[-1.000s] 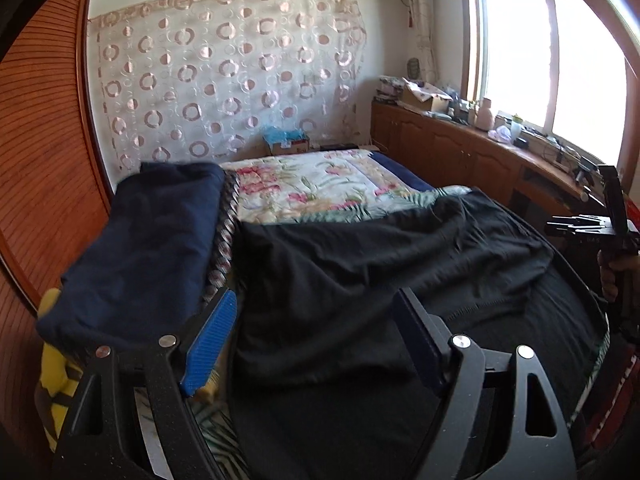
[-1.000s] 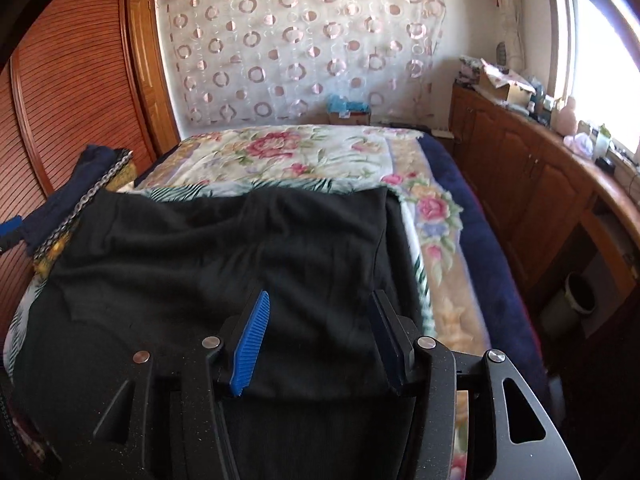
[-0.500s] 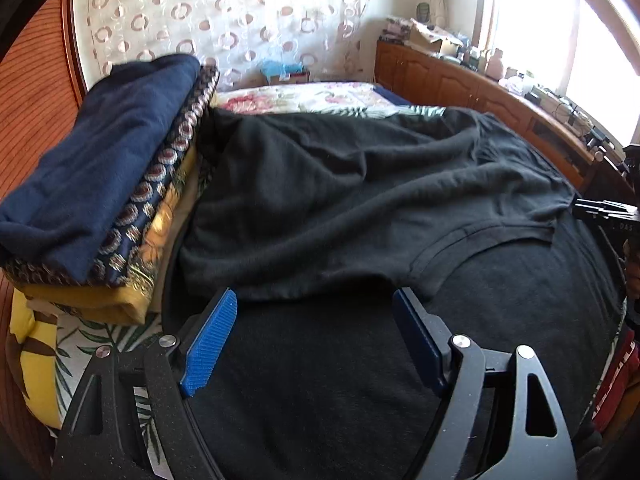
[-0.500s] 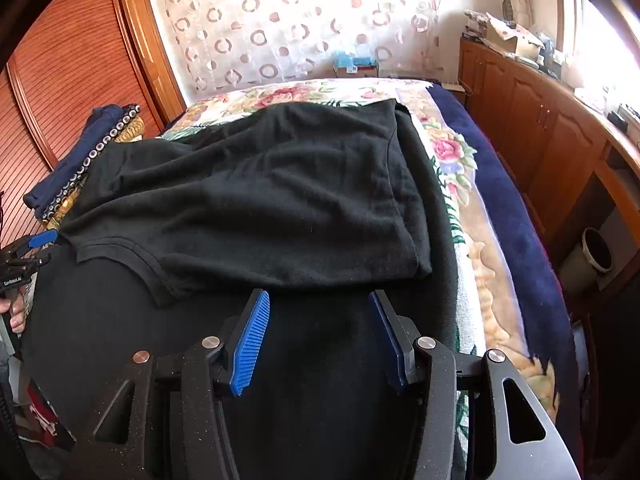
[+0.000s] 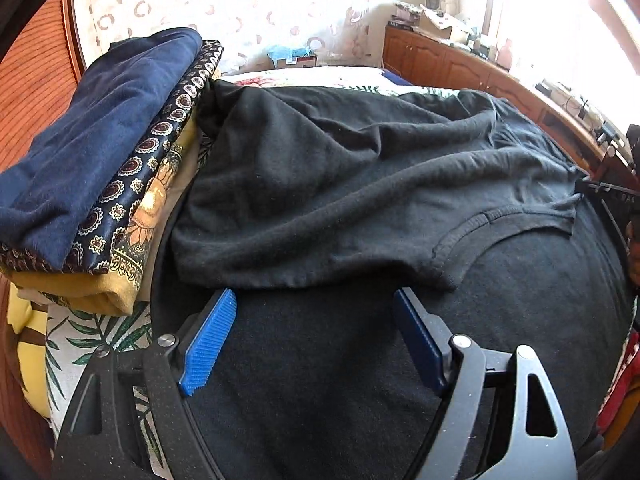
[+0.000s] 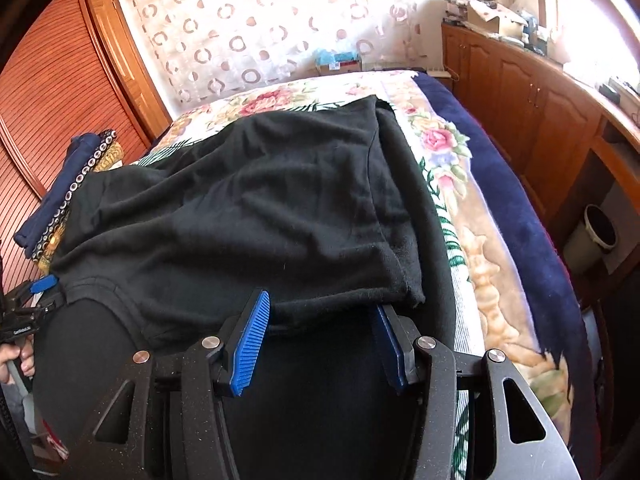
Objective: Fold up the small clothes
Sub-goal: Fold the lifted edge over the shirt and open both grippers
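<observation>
Shirt (image 5: pixel 340 200) on bed (image 6: pixel 460 184); folded stack (image 5: pixel 100 168) just left; cabinets (image 6: pixel 540 112) right.

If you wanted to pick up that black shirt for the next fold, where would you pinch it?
Probably the near folded-over edge of the black shirt, one corner per gripper, coming in low from the near side. That edge lies loose and slightly raised just ahead of the open left gripper and right gripper.

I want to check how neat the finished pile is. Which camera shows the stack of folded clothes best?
The left wrist view: the stack of folded clothes sits close at left, its navy, patterned and yellow layers distinct. In the right wrist view it is small, far left, seen edge-on beside the black shirt.
</observation>
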Tool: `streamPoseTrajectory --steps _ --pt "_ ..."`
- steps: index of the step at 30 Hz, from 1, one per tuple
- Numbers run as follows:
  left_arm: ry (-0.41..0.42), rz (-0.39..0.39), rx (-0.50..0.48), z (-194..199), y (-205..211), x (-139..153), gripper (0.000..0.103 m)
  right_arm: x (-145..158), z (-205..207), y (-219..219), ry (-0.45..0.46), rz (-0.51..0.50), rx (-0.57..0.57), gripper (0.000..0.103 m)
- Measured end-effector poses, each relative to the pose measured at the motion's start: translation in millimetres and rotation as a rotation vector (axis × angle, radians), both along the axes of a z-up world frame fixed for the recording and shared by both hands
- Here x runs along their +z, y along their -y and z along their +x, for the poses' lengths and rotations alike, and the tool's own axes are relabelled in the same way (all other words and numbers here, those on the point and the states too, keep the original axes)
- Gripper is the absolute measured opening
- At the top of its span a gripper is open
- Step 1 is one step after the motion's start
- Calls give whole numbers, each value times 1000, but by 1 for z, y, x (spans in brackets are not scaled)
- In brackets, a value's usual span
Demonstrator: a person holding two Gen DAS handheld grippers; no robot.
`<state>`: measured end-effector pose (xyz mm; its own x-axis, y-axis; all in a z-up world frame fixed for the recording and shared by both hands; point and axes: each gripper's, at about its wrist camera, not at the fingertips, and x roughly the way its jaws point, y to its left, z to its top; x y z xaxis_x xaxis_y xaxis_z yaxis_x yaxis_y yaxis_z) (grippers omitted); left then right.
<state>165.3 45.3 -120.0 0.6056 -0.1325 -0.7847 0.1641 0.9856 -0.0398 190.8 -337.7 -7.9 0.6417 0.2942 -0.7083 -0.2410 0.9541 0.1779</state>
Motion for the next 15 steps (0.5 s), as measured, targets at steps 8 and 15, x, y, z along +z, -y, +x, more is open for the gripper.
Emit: streamPoseTrajectory --steps 8,15 --pt "56 -81 76 -8 -32 13 60 -12 -16 -13 63 -67 7 54" --pt "49 -80 112 -5 -45 16 42 -13 -21 -15 64 -63 8 54"
